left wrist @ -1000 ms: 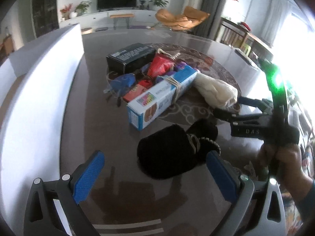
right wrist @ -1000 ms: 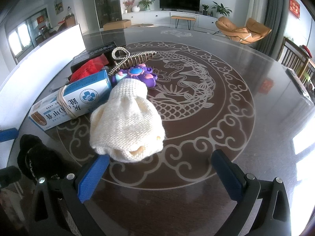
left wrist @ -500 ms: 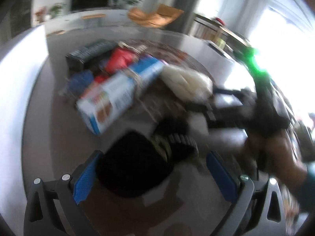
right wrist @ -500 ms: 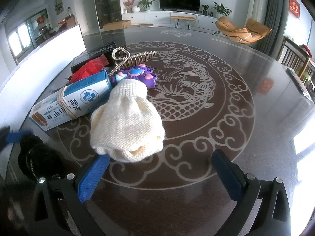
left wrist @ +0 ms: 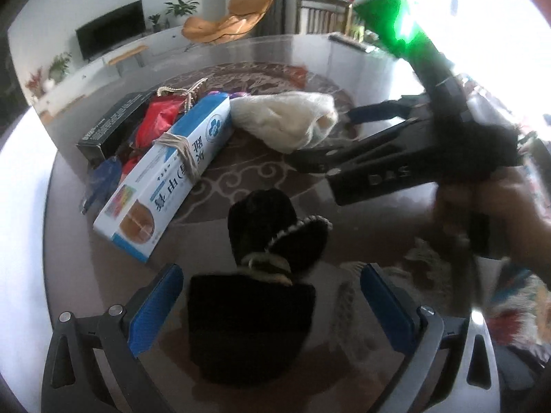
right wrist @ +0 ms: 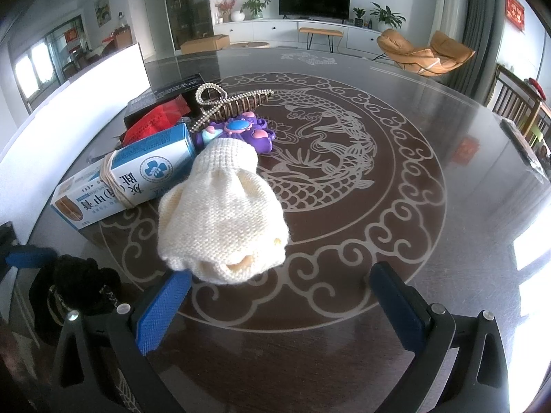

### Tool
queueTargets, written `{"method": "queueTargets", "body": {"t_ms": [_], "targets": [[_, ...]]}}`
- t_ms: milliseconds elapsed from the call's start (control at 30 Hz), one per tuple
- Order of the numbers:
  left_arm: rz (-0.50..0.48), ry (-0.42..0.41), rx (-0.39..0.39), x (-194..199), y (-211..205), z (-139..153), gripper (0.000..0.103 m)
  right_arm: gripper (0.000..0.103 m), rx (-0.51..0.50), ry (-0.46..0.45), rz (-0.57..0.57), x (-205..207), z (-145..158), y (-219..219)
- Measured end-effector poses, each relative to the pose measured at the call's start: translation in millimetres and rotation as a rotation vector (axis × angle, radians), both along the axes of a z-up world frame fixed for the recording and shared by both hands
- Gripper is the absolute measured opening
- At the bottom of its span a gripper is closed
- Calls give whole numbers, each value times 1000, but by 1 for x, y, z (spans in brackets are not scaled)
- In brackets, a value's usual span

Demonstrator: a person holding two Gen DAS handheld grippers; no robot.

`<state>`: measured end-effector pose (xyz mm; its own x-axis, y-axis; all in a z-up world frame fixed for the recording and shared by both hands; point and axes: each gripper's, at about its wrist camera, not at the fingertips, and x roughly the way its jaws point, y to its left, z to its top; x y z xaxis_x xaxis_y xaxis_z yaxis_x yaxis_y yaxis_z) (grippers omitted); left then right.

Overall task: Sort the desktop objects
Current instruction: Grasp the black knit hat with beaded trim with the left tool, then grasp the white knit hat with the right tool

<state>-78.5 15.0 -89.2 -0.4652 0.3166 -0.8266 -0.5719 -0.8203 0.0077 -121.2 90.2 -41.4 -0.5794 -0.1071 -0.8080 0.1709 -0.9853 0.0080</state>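
Your left gripper (left wrist: pixel 272 296) straddles the black knit piece (left wrist: pixel 255 303) just below the blue-and-white box (left wrist: pixel 165 179), jaws closing but not yet touching it. Centre over its thick body before squeezing. Its long axis runs away from you, narrow end toward the box. Your right gripper (right wrist: pixel 279 306) is spread, empty.

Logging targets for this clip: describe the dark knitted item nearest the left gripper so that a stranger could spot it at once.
On the dark round table with the pale dragon inlay, a heap of objects lies at one side. Nearest the person, in front of the blue-and-white box, lies the black knitted piece, between the closing jaws of the left gripper. Unlike the cream knitted piece beside it, it is black with pale beaded trim.
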Motion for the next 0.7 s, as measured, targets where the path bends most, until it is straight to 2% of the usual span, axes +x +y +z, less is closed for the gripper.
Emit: {"method": "queueTargets", "body": {"t_ms": [33,67,100,167,300,400,467,567,600,667,700], "targets": [[3,7,4,1,1,0,59,103,-1,0,0,0,0,0],[22,25,20,4,0,1,51,103,-2,0,0,0,0,0],[39,18,34,5,-3,2,38,103,-2,0,0,0,0,0],[87,5,64,10,-13,2,36,103,-1,-1,0,0,0,0],[291,8,91,23,-53,0,36,103,-7,-3,0,1,1,0],[391,3,121,28,-77,-1,36,103,11,-8,11,1,1,-2],[405,3,131,29,-84,-2,36,103,-36,-23,60,-3,5,-5],[400,24,91,30,-78,-5,36,103,-54,-25,38,-18,18,-13],[397,31,78,29,-76,-6,36,103,-59,-54,30,-30,19,-18],[391,43,58,28,-76,-7,36,102,-29,-130,22,-45,12,-26],[389,45,58,32,-76,-8,36,92,30,-133,18,-48,11,-32]]}}
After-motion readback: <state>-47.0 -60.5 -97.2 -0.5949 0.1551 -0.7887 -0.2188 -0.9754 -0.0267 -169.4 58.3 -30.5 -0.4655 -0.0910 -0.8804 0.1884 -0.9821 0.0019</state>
